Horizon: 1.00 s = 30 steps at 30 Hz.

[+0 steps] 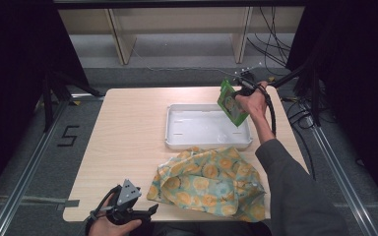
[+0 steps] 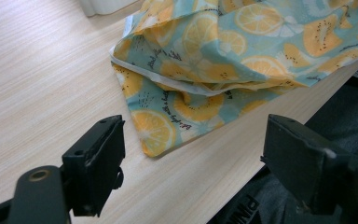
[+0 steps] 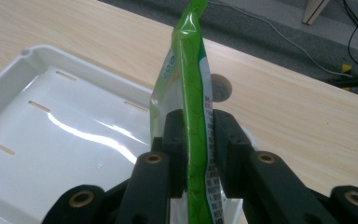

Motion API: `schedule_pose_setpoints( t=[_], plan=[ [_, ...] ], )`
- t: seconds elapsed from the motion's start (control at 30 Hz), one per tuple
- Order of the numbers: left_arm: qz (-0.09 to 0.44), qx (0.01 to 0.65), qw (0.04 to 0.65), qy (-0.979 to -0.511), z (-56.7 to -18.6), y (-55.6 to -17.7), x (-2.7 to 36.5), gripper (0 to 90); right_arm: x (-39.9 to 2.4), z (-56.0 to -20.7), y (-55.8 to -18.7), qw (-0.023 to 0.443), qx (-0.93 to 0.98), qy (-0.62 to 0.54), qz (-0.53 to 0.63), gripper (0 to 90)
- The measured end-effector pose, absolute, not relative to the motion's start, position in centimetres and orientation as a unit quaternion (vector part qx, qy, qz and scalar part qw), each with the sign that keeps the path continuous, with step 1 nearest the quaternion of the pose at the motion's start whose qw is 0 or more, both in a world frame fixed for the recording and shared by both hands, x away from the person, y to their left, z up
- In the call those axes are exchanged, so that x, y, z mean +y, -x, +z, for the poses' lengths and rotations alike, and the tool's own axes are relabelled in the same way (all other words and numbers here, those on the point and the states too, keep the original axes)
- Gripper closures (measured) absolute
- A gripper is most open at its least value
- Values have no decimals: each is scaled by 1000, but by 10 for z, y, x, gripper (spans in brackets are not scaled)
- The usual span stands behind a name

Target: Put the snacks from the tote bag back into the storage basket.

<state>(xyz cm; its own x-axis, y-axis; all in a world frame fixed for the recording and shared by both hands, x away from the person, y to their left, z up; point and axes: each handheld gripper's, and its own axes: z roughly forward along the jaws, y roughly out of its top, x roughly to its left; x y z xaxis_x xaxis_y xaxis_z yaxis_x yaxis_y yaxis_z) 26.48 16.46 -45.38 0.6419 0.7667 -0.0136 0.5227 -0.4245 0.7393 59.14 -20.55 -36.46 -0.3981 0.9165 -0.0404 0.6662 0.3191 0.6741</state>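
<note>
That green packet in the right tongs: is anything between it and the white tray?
Nothing visible. The green packet hangs pinched in the right tongs above the white tray's right end; the tray's floor looks bare.

My pale wooden surface mid-frame, white tray right of centre, citrus-print cloth at lower right edge
</note>
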Motion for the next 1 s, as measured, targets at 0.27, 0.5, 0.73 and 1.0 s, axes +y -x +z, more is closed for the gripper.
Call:
schedule_pose_setpoints(
  t=[0.27,0.5,0.73,1.0],
  plan=[
    [159,397,369,-825,-455,-264,163,202,-204,-371,-600,217,781,-510,288,766],
    [159,396,369,-826,-455,-263,163,202,-202,-377,-605,218,780,-511,287,765],
    [162,390,364,-830,-455,-263,163,202,-200,-382,-610,214,773,-526,285,765],
    [161,390,363,-831,-455,-263,163,202,-199,-387,-614,216,775,-524,280,764]
  ],
)
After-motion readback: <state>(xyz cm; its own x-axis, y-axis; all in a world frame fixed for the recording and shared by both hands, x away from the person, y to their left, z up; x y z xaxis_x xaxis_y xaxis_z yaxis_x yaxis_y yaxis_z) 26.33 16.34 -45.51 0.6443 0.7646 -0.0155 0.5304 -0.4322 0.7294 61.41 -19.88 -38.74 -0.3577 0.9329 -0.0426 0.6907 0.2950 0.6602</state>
